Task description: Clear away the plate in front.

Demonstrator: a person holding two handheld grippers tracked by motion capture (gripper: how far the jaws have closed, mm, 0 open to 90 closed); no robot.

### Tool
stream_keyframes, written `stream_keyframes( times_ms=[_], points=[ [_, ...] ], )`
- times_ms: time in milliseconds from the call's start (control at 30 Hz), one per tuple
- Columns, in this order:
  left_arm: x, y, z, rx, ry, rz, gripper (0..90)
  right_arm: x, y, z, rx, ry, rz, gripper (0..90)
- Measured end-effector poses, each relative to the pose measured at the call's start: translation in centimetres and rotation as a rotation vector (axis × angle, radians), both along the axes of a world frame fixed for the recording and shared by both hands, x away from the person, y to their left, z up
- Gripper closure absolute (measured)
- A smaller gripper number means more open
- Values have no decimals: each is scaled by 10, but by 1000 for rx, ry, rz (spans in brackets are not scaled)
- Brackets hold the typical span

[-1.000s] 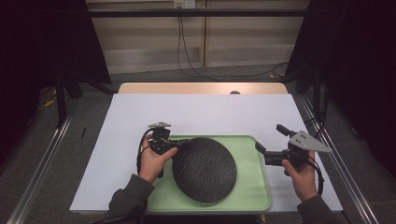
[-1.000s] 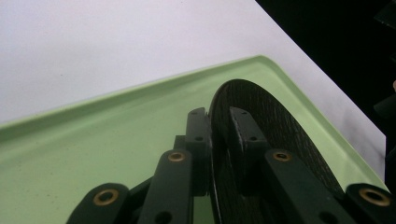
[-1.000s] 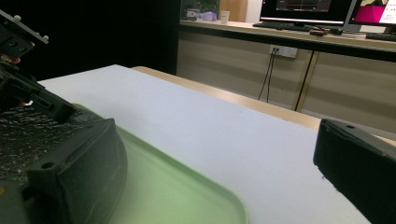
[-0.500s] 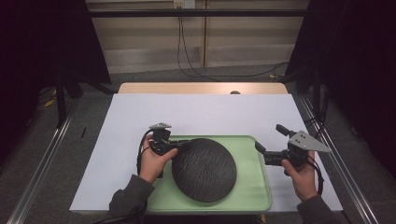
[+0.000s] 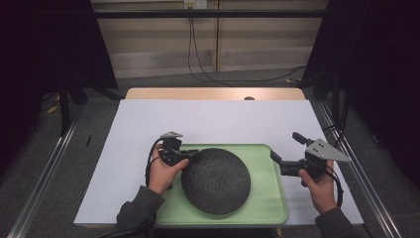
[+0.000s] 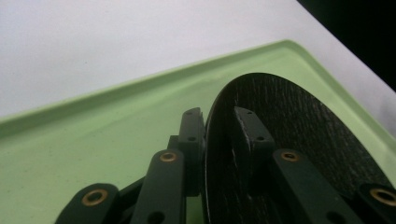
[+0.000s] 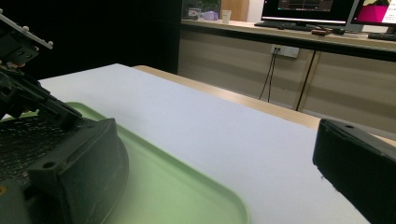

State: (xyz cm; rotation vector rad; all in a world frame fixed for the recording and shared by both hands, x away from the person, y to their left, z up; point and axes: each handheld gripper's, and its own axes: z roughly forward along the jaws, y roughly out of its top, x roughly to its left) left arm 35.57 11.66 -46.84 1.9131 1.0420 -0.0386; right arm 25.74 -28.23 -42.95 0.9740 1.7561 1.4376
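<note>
Black round plate (image 5: 215,181) held at left rim by left tongs (image 5: 194,155), jaws pinched across edge, likely for lifting off green tray (image 5: 270,208) on worktop (image 5: 213,121). Right tongs (image 5: 286,150) spread wide beside tray's right edge, nothing held.

Round plate (image 5: 215,180): black, rough-grained, matt. Tray (image 5: 267,208): pale green plastic, smooth, faint sheen. Counter (image 5: 208,121): matt white sheet, wood edge. Left tool (image 6: 219,140) jaws: matt black plastic, brass-coloured rivets.
</note>
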Motion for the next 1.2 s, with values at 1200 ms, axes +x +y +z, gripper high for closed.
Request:
stream_keyframes(
  times_ms=[1200],
  points=[
    [0, 18, 21, -43, -119, 42, 504, -3, -1, 1, -13, -3, 6, 5]
  ],
)
